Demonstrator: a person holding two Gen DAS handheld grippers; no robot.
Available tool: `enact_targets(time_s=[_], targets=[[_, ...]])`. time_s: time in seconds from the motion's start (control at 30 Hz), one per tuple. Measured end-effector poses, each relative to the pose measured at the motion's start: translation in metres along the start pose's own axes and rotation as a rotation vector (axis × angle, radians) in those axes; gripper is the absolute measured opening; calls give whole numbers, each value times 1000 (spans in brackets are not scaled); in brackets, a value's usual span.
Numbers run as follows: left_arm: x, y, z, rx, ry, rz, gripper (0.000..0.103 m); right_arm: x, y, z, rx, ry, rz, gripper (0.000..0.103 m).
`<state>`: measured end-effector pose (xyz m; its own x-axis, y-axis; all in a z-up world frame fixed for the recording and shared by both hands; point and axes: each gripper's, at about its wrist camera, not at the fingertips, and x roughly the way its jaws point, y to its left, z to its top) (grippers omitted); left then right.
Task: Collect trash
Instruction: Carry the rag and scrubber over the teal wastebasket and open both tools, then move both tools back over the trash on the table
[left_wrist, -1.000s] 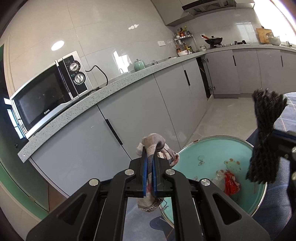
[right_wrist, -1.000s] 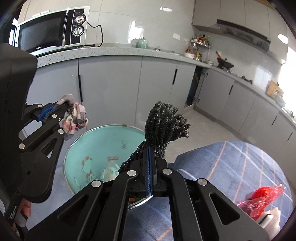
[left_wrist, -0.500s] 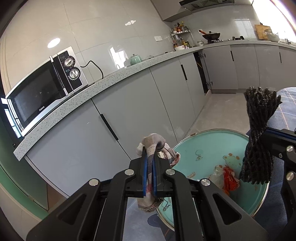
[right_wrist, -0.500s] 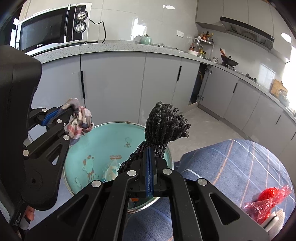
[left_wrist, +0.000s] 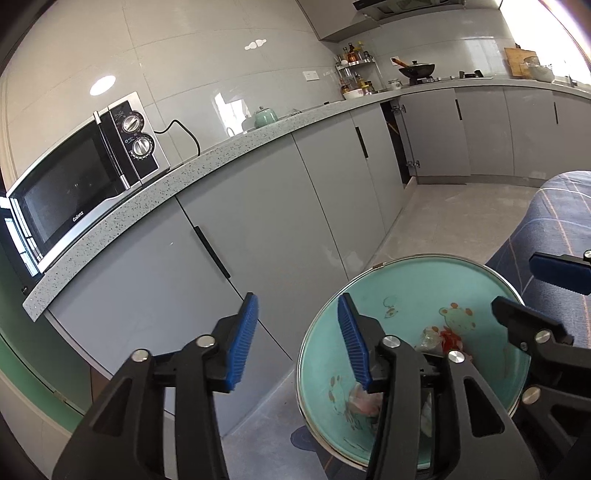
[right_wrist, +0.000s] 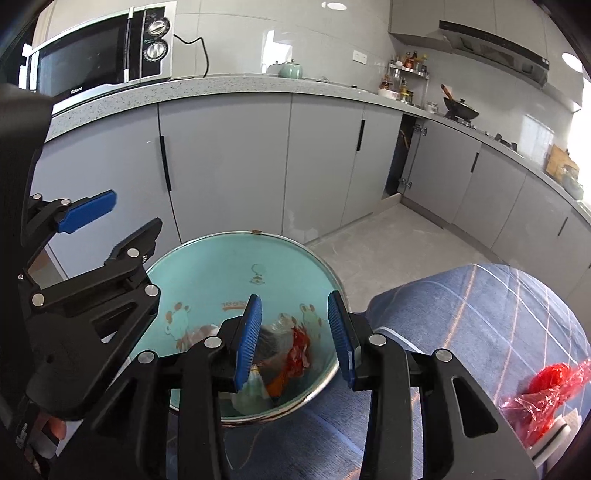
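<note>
Hovering both just-opening, empty hand-held grippers, left (left_wrist: 297, 345) and right (right_wrist: 293, 338), above the bin (right_wrist: 207, 280); next grab the red wrapper (right_wrist: 546, 387) right.

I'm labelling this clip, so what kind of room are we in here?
A home kitchen, most likely: a microwave sits on a speckled countertop over grey cabinets, and a wok stands on the stove beneath a range hood.

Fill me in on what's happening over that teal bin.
A person is collecting trash with two handheld grippers. The left gripper and right gripper hang over the teal bin; both have just been opening, nothing between their jaws. Crumpled trash lies in the bin. A red wrapper waits on the blue cloth.
</note>
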<state>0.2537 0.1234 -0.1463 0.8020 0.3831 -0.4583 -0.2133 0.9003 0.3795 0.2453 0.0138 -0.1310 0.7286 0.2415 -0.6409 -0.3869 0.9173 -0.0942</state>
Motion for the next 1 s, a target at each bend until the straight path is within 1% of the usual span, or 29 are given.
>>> enact_targets(time_s=[0.07,0.1,0.17,0.23,0.47,0.5,0.57,0.6,0.77,0.83,1.0], targets=[[-1,0,0,-1,-5,4,62,-2,-4,-2,9,5,-8,37],[-2,0,0,-1,-8,6,64,-4,-6,-3,13,5,-11,38],[-5,-2,1,3,-15,5,74,-9,-11,-5,23,5,-34,40],[-8,-5,1,9,-26,6,78,-15,-17,-7,33,3,-45,42],[-26,-19,3,38,-52,-29,80,-39,-35,-17,54,-5,-89,46],[-30,-21,3,40,-56,-40,82,-43,-38,-19,57,-6,-94,46],[-40,-29,3,54,-76,-53,89,-53,-44,-24,61,-7,-115,47],[-47,-34,3,65,-90,-62,89,-58,-48,-26,70,-9,-122,47],[-65,-48,4,92,-117,-105,90,-81,-62,-36,82,-30,-169,49],[-70,-53,4,100,-125,-111,90,-89,-68,-40,87,-38,-194,49],[-83,-65,7,117,-138,-152,91,-106,-86,-53,122,-48,-236,51]])
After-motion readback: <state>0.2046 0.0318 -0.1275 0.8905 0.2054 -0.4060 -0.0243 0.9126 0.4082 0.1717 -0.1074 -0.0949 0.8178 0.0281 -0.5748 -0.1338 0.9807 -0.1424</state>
